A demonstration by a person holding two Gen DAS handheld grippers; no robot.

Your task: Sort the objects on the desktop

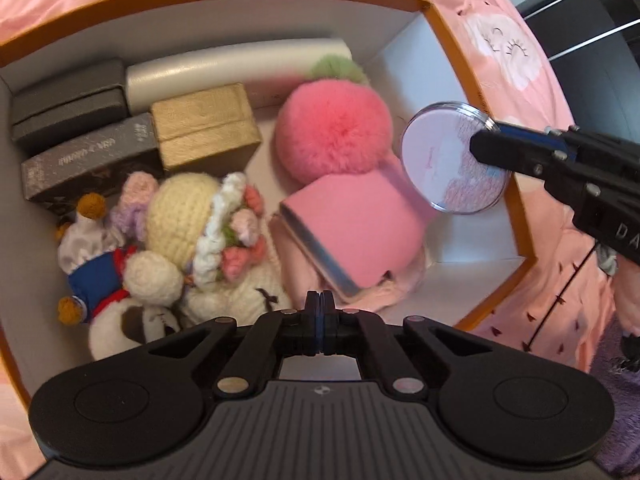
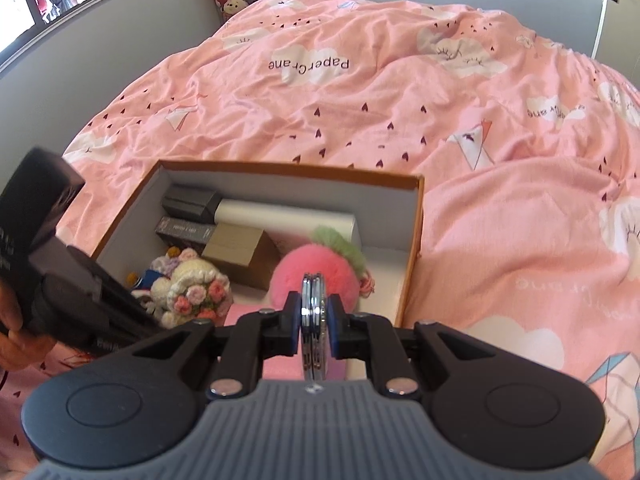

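Observation:
An orange-rimmed box [image 1: 452, 28] with white walls lies on a pink bedspread and holds several items. My right gripper [image 1: 490, 134] comes in from the right, shut on the rim of a round clear-cased disc [image 1: 436, 160] held over the box's right side, above a pink case [image 1: 360, 232]. In the right wrist view the disc [image 2: 313, 288] shows edge-on between the blue pads of the right gripper [image 2: 314, 320]. My left gripper [image 1: 320, 312] is shut with nothing in it, low over the box's near side by a crocheted doll [image 1: 188, 220].
The box also holds a pink pompom with a green tuft [image 1: 332, 132], a gold box [image 1: 204, 128], grey boxes [image 1: 68, 100], a white roll [image 1: 240, 68] and a small clown plush [image 1: 88, 256]. The bedspread [image 2: 480, 160] surrounds it. A hand [image 2: 16, 344] shows at the left.

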